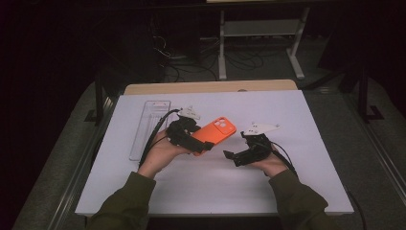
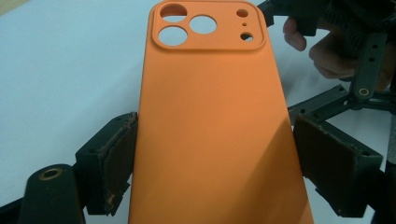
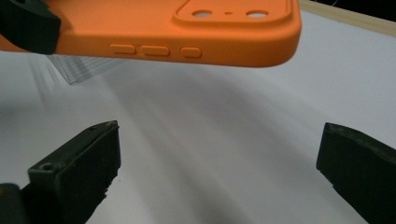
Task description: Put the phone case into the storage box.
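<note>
An orange phone case with camera cut-outs hangs above the white table, back side up. My left gripper is shut on its lower end. In the left gripper view the case runs up between the two pads, which press on its long edges. My right gripper is open, just right of the case and below it, holding nothing. From the right gripper view, the case shows its side buttons above the wide-apart jaws of the right gripper.
A clear plastic tray lies at the table's left, behind the left hand, and shows again as the clear tray under the case. The white table top has bare room front and right. A wooden edge lies at the back.
</note>
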`<state>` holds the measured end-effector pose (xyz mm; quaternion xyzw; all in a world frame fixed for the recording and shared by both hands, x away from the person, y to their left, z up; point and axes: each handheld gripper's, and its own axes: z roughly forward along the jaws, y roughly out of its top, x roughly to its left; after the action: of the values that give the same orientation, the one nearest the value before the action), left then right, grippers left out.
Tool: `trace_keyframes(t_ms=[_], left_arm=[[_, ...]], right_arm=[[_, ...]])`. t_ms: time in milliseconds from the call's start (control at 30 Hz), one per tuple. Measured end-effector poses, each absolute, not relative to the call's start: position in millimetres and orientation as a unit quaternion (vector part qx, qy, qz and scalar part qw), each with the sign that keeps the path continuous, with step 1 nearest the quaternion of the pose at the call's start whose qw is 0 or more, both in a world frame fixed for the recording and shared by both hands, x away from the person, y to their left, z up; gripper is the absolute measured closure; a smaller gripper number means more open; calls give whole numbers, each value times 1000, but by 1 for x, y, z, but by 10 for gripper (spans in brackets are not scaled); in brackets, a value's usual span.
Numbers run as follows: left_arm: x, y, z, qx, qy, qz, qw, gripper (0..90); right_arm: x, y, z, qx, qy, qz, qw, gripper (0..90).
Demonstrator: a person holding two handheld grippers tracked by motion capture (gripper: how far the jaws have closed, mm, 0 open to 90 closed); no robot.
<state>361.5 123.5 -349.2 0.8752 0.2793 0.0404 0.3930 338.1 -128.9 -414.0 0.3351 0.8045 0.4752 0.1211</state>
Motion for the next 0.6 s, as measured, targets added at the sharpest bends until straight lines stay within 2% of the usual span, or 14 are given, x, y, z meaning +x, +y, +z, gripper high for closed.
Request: trace_keyframes(t_ms=[600], left_arm=[[362,125,-348,875,276,39,395,165]], right_arm=[[339,-121,-422,314,815,459,163,0]])
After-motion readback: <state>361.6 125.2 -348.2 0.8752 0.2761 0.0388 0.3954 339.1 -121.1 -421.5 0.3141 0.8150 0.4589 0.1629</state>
